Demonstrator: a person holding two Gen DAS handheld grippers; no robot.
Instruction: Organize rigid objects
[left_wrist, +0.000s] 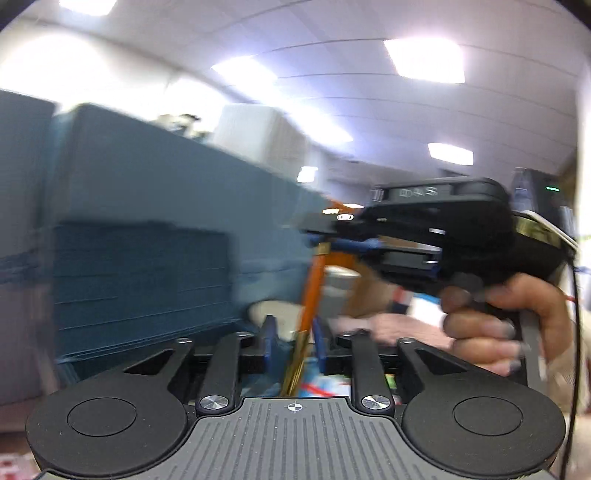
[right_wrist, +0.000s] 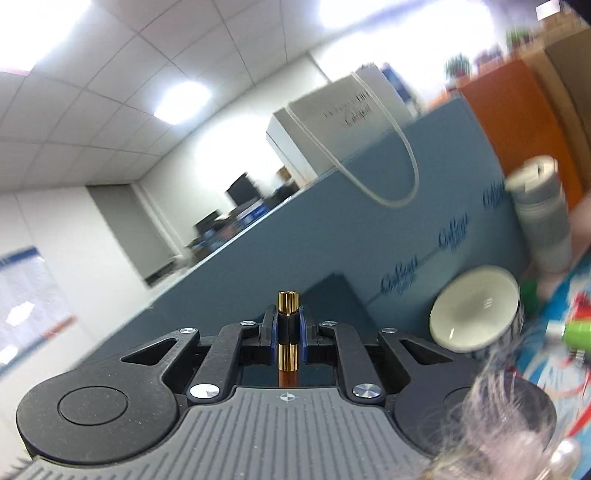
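Your left gripper (left_wrist: 293, 343) has the blue partition (left_wrist: 147, 229) close on its left and ahead; that side is walled off. To its right your right gripper (left_wrist: 325, 236) and the hand (left_wrist: 495, 325) on it block the way, with the pen (left_wrist: 314, 291) hanging between the two. Ahead of your right gripper (right_wrist: 288, 332) the partition (right_wrist: 369, 240) fills the front. On its right a bowl (right_wrist: 476, 314) and a bottle (right_wrist: 543, 214) stand near the partition. Above the partition the air is open in both views.
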